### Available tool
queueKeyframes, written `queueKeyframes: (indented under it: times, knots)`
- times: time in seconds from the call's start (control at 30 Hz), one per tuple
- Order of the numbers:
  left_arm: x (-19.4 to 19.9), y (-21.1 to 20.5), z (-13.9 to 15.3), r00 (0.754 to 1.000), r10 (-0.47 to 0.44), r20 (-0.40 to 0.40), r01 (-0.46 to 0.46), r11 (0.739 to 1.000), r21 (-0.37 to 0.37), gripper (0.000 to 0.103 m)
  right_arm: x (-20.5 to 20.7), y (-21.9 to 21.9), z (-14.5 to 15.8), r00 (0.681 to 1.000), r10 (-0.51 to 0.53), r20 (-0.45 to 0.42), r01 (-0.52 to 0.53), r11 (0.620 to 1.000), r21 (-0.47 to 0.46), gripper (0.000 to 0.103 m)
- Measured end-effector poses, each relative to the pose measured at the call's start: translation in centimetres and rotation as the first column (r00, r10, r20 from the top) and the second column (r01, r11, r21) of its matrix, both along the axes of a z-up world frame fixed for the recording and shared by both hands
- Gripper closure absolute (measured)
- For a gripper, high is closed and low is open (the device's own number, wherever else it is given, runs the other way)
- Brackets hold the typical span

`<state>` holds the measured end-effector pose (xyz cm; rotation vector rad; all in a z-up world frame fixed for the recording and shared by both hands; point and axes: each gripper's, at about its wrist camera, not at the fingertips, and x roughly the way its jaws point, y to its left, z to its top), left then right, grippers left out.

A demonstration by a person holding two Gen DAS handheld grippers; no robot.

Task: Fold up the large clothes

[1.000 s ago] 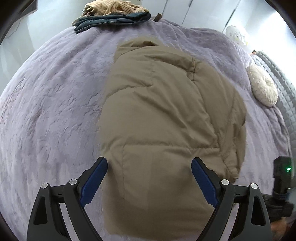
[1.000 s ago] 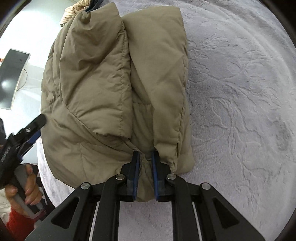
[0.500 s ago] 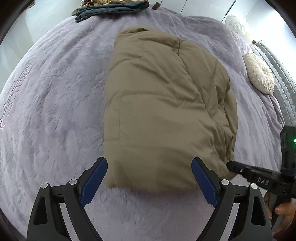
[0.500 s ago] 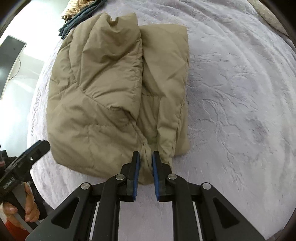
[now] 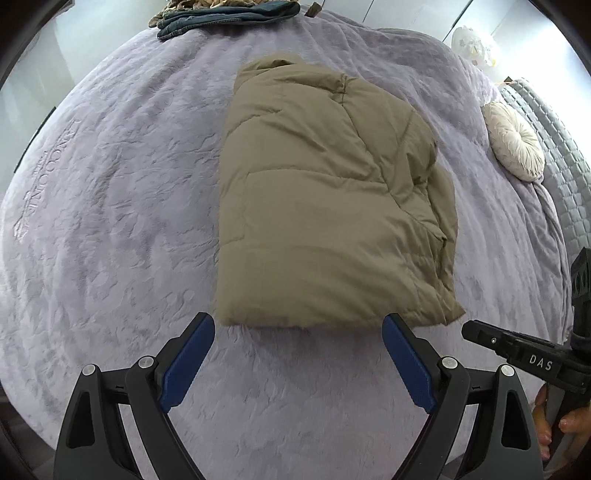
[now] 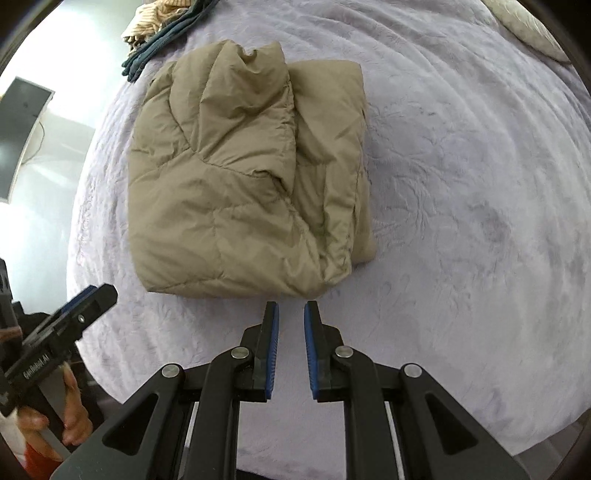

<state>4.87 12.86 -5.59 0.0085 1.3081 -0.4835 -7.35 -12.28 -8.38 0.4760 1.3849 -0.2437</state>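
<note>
On the bed [image 5: 110, 206], covered with a lilac plush blanket, the padded khaki jacket [image 5: 325, 206] lies folded into a thick packet near the middle. Above its near edge the left gripper [image 5: 298, 354] hangs with its jaws wide apart and nothing between them. Beside it, the right gripper [image 6: 291, 350] has its jaws almost together, with only a narrow gap, holding nothing, just clear of the jacket's corner. A pile of other clothes [image 5: 225, 14] rests at the far edge, and a round cream cushion [image 5: 515, 142] lies to the right.
</note>
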Motion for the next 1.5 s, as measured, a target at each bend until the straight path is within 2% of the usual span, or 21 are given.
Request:
queueKeyframes:
  times: [0.17,0.3,0.33,0.4,0.43,0.5,0.57,0.7,0.73,0.87,0.93,1.07,1.2,1.37,1.5]
  knots:
    - [-1.6,1.0,2.1,1.0,-0.011,0.025,0.011,1.0,0.002,0.01,-0.4,0.7,1.8,1.0,0.011,0.016,-0.011,1.0,0.007,0.088]
    - [-2.2,1.5,4.0,0.999,-0.029,0.046,0.028,0.999,0.017,0.01,-0.2,1.4,4.5,0.998,0.008,0.062,-0.007,1.0,-0.02,0.086]
    - [-2.2,1.7,4.7,0.998,-0.025,0.059,0.024,1.0,0.017,0.01,-0.1,1.5,5.2,0.997,0.009,0.073,-0.007,0.999,-0.033,0.084]
    - [-2.1,1.9,5.9,0.997,-0.011,0.081,0.01,1.0,0.009,0.01,0.1,1.9,6.7,0.995,0.009,0.099,-0.003,0.998,-0.057,0.055]
    - [-2.0,1.9,6.5,0.996,-0.005,0.09,0.005,1.0,0.003,0.01,0.1,2.1,7.4,0.993,0.007,0.118,0.0,0.998,-0.061,0.051]
    - [-1.9,2.0,7.6,0.994,0.006,0.108,-0.004,1.0,-0.011,0.01,0.4,2.4,8.5,0.99,0.011,0.143,-0.001,0.998,-0.071,0.051]
    - [-1.7,2.0,8.8,0.992,0.013,0.129,-0.011,1.0,-0.024,0.0,0.6,2.9,9.3,0.988,0.019,0.152,-0.004,0.996,-0.092,0.051]
    - [-1.9,1.7,10.6,0.986,0.017,0.167,-0.013,1.0,-0.024,0.0,1.0,4.0,10.9,0.984,0.041,0.174,-0.015,0.989,-0.149,0.048]
    - [-1.9,1.6,11.0,0.984,0.02,0.175,-0.017,1.0,-0.018,0.0,1.1,4.3,11.4,0.982,0.049,0.181,-0.017,0.985,-0.173,0.046]
    - [-2.2,1.7,12.6,0.973,0.039,0.228,-0.041,0.999,0.004,0.0,1.0,5.2,12.9,0.972,0.071,0.224,-0.01,0.965,-0.264,0.022]
    - [-2.3,1.7,13.3,0.964,0.05,0.263,-0.054,0.999,0.008,0.0,0.9,5.4,13.6,0.967,0.076,0.244,0.003,0.951,-0.309,0.021]
    - [-2.7,1.7,14.7,0.94,0.059,0.337,-0.076,0.996,0.038,0.0,1.0,5.7,14.9,0.957,0.09,0.277,0.02,0.928,-0.371,0.006]
    - [-2.6,1.9,15.4,0.933,0.072,0.352,-0.093,0.995,0.042,0.0,0.9,6.0,15.5,0.952,0.092,0.292,0.037,0.913,-0.407,0.006]
    - [-2.8,2.2,16.0,0.917,0.108,0.383,-0.14,0.989,0.057,0.0,0.7,5.7,15.9,0.948,0.065,0.312,0.072,0.91,-0.408,0.006]
    - [-2.8,2.5,16.0,0.916,0.12,0.383,-0.155,0.986,0.06,0.0,0.7,5.8,16.0,0.948,0.063,0.311,0.075,0.908,-0.413,0.006]
